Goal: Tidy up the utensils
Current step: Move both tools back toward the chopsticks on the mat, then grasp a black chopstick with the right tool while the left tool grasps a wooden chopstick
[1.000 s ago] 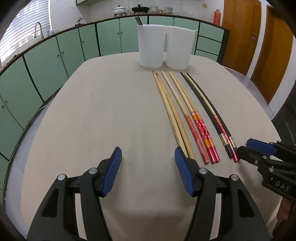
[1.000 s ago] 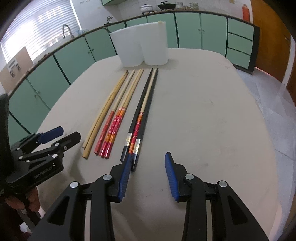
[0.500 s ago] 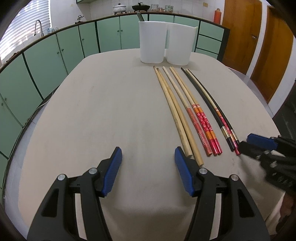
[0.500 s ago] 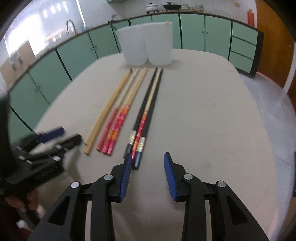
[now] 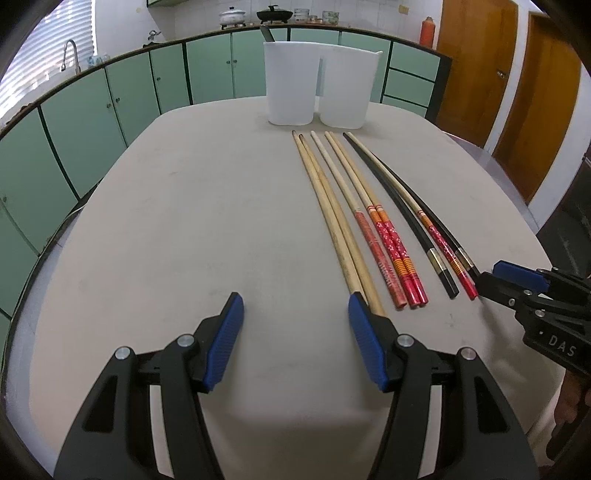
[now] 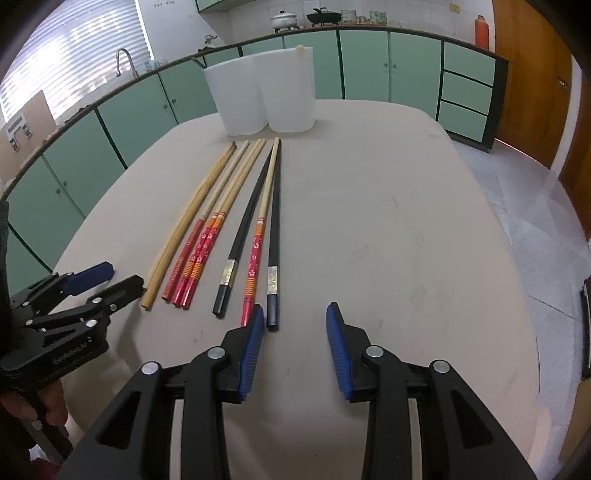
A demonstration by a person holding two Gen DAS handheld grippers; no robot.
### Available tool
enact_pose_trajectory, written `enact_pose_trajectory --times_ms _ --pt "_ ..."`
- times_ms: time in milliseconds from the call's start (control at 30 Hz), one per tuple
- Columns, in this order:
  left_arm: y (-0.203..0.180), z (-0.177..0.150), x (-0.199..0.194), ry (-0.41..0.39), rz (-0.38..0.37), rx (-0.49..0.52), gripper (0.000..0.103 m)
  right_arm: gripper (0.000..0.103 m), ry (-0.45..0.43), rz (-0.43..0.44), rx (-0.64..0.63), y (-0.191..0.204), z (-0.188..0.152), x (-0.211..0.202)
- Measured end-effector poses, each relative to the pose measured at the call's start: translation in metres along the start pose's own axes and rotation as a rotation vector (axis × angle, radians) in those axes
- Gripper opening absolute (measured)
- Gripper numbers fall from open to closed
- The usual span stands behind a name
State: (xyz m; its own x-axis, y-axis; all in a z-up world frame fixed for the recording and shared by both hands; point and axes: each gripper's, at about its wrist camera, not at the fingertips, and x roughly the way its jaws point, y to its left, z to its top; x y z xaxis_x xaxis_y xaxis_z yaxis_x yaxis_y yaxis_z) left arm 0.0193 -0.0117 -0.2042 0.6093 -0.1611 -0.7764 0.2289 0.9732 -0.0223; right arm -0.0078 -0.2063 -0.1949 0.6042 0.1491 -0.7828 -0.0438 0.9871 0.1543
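Note:
Several long chopsticks lie side by side on the beige table [image 5: 192, 229]: plain bamboo ones [image 5: 332, 218] [image 6: 184, 229], red-handled ones [image 5: 388, 240] [image 6: 199, 251], and black ones [image 5: 402, 214] [image 6: 273, 236] with a red-handled stick between them. Two white plastic holders [image 5: 291, 81] [image 6: 258, 96] stand at the far end. My left gripper [image 5: 295, 317] [image 6: 107, 278] is open and empty, its right finger by the bamboo ends. My right gripper [image 6: 295, 321] [image 5: 495, 275] is open and empty at the black chopsticks' near ends.
Green cabinets [image 5: 122, 96] curve around the table on the left and at the back. Wooden doors [image 5: 517, 85] stand at the right. A dark utensil handle [image 5: 266, 34] sticks out of the left holder. The table's right half [image 6: 406, 236] holds nothing.
Both grippers have shifted slightly relative to the chopsticks and stayed open. The right gripper now sits with its left finger at the ends of the black chopsticks.

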Motion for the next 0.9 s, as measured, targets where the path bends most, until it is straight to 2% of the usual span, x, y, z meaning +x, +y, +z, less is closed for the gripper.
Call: enact_pose_trajectory --times_ms 267,400,700,900 --pt "-0.003 0.001 -0.005 0.009 -0.028 -0.014 0.057 0.034 -0.004 0.019 0.013 -0.004 0.000 -0.001" --pt "-0.009 -0.003 -0.004 0.020 -0.031 0.013 0.057 0.034 -0.007 0.020 0.012 -0.005 -0.001 -0.001" --pt "-0.025 0.004 0.007 0.004 -0.009 0.033 0.056 0.034 -0.021 0.023 0.005 -0.005 -0.002 -0.002" --pt "-0.030 0.005 0.010 -0.018 -0.015 0.030 0.037 0.032 -0.048 -0.015 -0.048 0.004 -0.008 -0.002"
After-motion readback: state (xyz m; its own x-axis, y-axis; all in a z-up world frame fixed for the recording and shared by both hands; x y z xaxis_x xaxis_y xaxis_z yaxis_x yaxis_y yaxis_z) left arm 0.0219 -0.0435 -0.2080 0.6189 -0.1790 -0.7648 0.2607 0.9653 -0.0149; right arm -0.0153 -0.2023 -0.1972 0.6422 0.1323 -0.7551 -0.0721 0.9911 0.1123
